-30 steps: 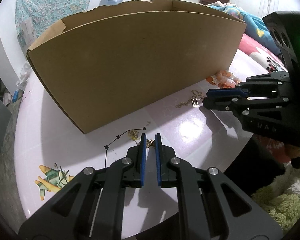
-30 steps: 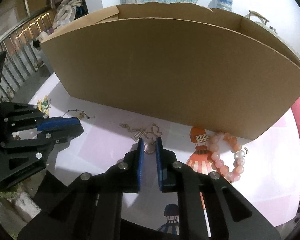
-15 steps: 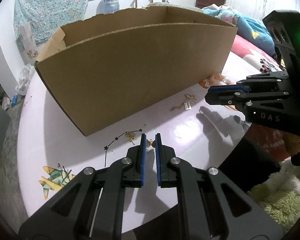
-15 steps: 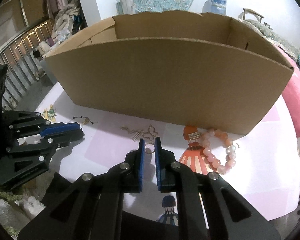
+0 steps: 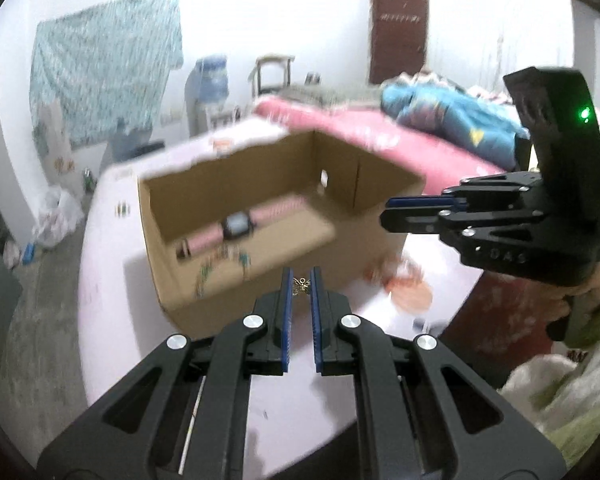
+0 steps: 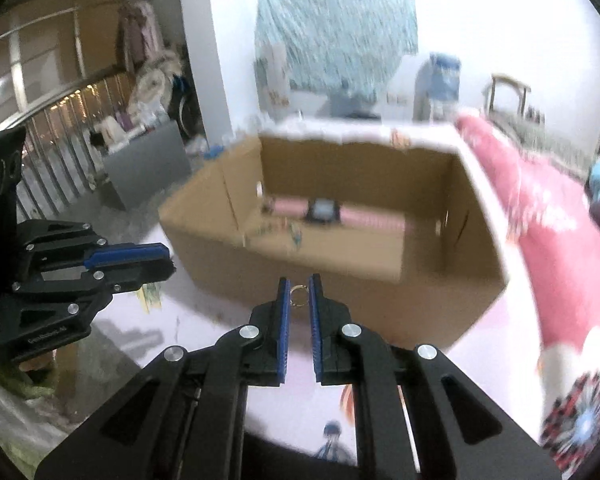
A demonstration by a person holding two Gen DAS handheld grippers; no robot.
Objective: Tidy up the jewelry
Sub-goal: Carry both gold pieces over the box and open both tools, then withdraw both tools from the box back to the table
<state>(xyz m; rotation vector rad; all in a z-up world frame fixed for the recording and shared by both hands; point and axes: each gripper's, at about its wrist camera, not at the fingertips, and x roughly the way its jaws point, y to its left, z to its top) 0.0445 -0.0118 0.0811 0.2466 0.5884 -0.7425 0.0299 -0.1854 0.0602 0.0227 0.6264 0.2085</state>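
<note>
Most of the room is smeared by blur: the patterned cloth (image 5: 104, 64) on the far wall, the water jug (image 5: 211, 76) beside it and the railing (image 6: 56, 152) off to the left are only rough shapes. The pink bed (image 5: 380, 140) with its blue blanket runs along the right, cut off by the edge of both views. The pale round table (image 5: 112, 280) carries printed pictures too blurred to read, and its near edge hides behind the gripper bodies.

On it stands an open cardboard box (image 5: 260, 280). Inside, against the far wall, lies a watch with a pink strap (image 5: 236, 226), with a few small greenish bits near it that I cannot identify.

The left gripper (image 5: 300, 286) hangs over the box's near wall, fingers pinching a small gold butterfly charm (image 5: 300, 285); any chain below is out of sight. The right gripper (image 6: 299, 295), just right of it, pinches a small ring (image 6: 299, 295), its lower part hidden.
</note>
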